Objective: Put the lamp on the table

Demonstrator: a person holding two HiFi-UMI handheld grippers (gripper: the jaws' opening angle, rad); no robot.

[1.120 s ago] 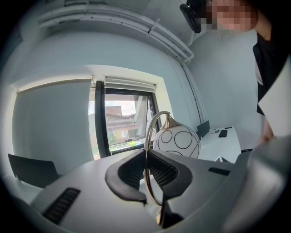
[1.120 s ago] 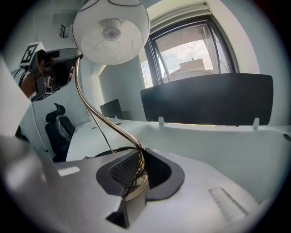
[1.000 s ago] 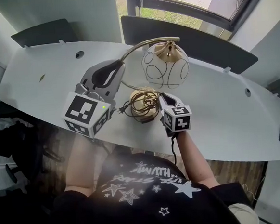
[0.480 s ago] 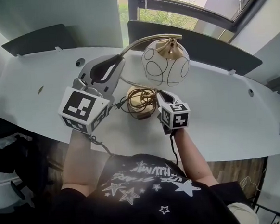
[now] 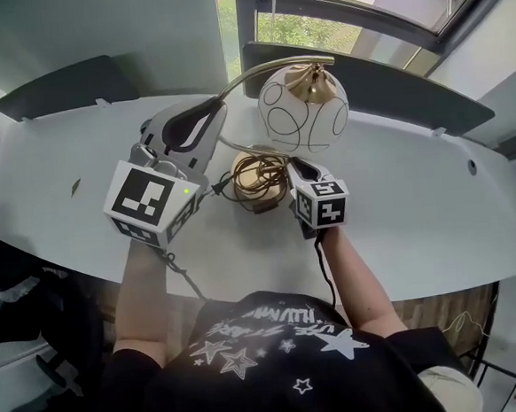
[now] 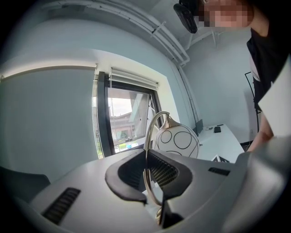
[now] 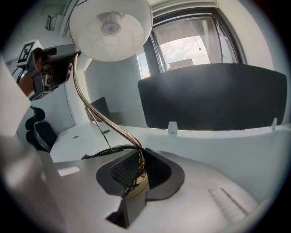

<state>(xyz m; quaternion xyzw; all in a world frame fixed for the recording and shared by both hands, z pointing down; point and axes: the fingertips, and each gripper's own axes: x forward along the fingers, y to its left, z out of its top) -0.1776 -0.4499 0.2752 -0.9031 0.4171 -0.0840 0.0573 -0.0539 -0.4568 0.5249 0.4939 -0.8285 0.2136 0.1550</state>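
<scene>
White table (image 5: 51,172) below a window (image 5: 315,27), dark screens (image 5: 390,79) along its far edge, lamp (image 5: 304,108) over its near part, line-patterned white globe, brass neck (image 6: 152,132), cord (image 5: 254,176) coiled on base, left gripper (image 5: 213,115) clamped on neck, right gripper (image 5: 290,165) clamped at base

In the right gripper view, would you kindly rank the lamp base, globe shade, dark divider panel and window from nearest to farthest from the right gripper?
From the right gripper:
1. Lamp base, held between its jaws.
2. Globe shade, overhead at upper left.
3. Dark divider panel, along the table's far edge.
4. Window, behind the panel.
</scene>
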